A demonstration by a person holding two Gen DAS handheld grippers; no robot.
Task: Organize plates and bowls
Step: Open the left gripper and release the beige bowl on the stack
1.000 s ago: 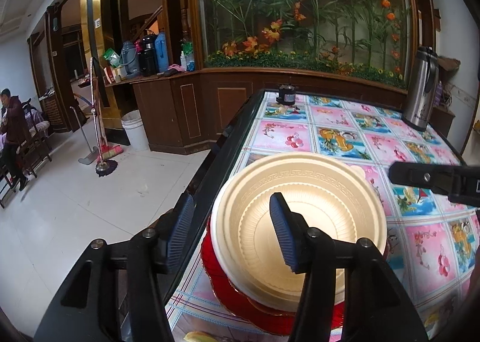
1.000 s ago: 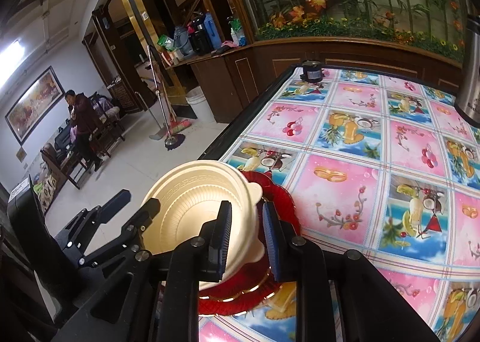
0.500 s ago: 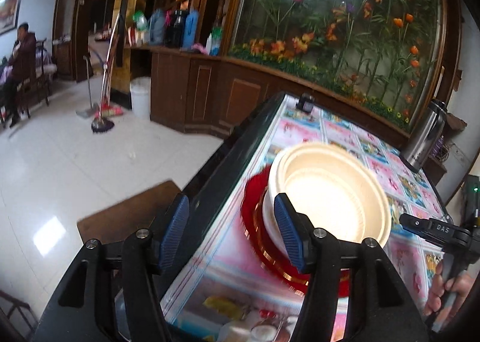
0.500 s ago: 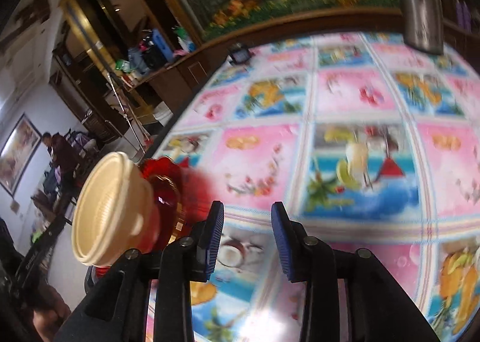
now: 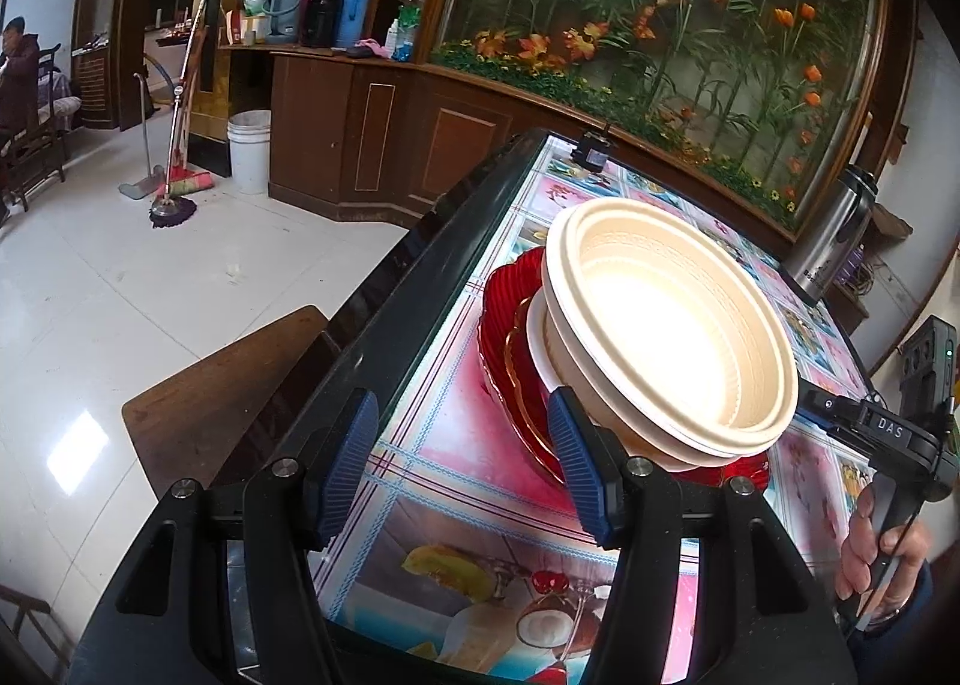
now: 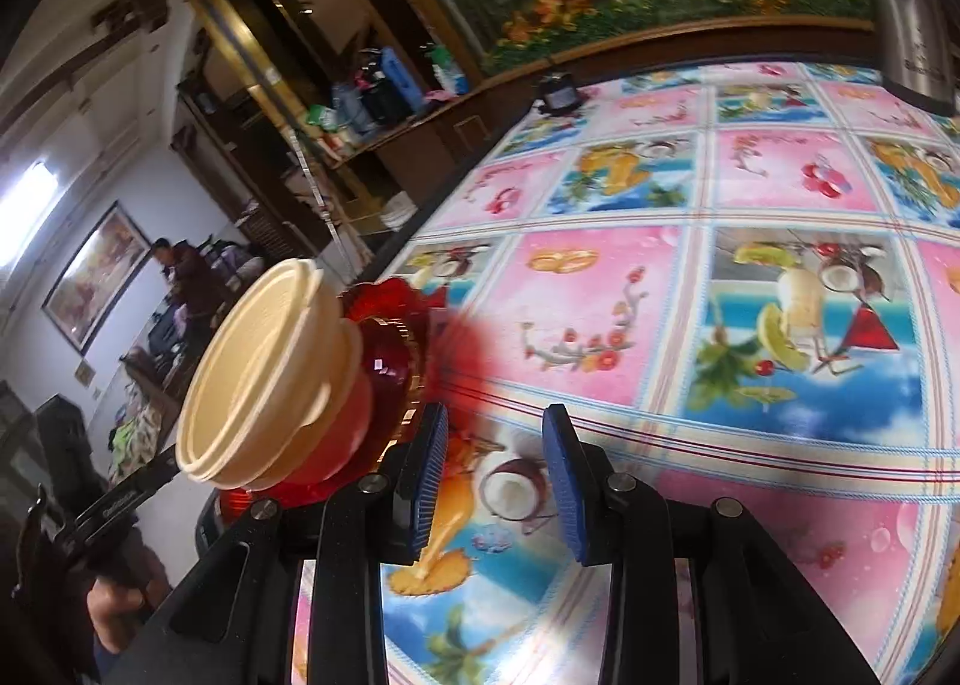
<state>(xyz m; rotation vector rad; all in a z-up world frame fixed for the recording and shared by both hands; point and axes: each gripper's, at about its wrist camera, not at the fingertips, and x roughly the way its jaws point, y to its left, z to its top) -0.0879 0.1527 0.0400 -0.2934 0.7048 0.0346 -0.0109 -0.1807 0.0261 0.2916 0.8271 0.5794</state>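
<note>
Fruit-patterned oilcloth covers the table, and a wall of painted flowers backs the room.

We see the left gripper with its jaws apart and nothing between the blue pads; only cloth and the dark table edge lie in the gap. Its right pad sits just in front of the outer wall of the cream bowls, and we cannot tell whether it touches them. The right gripper has just been opening; its jaws stand apart over bare cloth, empty.

Two cream bowls, nested one in the other and holding nothing, stand in a red plate near the table's edge. In the right wrist view the stack lies left of the fingers, clear of them, and the red plate is blurred.

The left wrist view alone shows the bowl interior, a steel flask at the far side of the table, a white bucket, a mop on the tiled floor, and the person's hand on the right gripper's handle. The right wrist view alone shows a framed picture on the wall and the hand under the left gripper. Both show a small dark object at the far table edge and a seated person.
</note>
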